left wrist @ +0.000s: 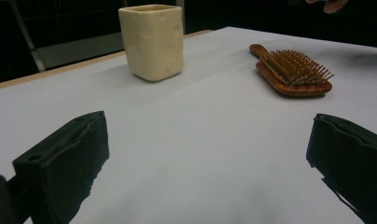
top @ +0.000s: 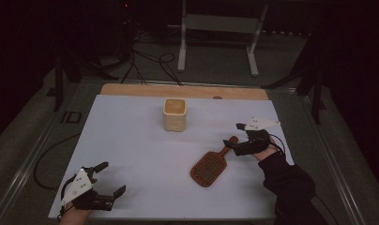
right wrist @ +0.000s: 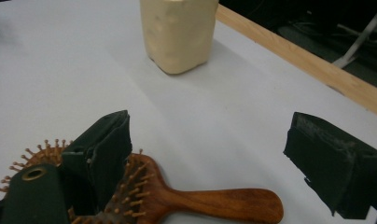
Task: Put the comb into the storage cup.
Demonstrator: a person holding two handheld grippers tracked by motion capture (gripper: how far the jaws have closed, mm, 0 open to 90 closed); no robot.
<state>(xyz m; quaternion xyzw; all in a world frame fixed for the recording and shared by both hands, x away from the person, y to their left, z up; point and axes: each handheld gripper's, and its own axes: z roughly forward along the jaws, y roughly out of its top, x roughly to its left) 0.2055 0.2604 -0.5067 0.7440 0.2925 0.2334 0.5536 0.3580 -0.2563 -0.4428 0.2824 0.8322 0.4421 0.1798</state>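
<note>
A dim room surrounds a white table (top: 140, 154) with a wooden strip along its far edge. Nearest the person, at the front left corner, the left gripper (top: 109, 178) rests low with its jaws spread wide and nothing between them. Farther in, right of centre, a wooden hairbrush (top: 210, 166) lies bristles up, its handle pointing away toward the right gripper (top: 232, 136), whose jaws stand apart over the handle's end without closing on it. Beyond both, a cream cup (top: 174, 114) stands upright near the far edge, well apart from the brush. To grasp well, I would lower the right jaws so they straddle the narrow handle (right wrist: 224, 203) squarely, near its middle, then close firmly before lifting.
</note>
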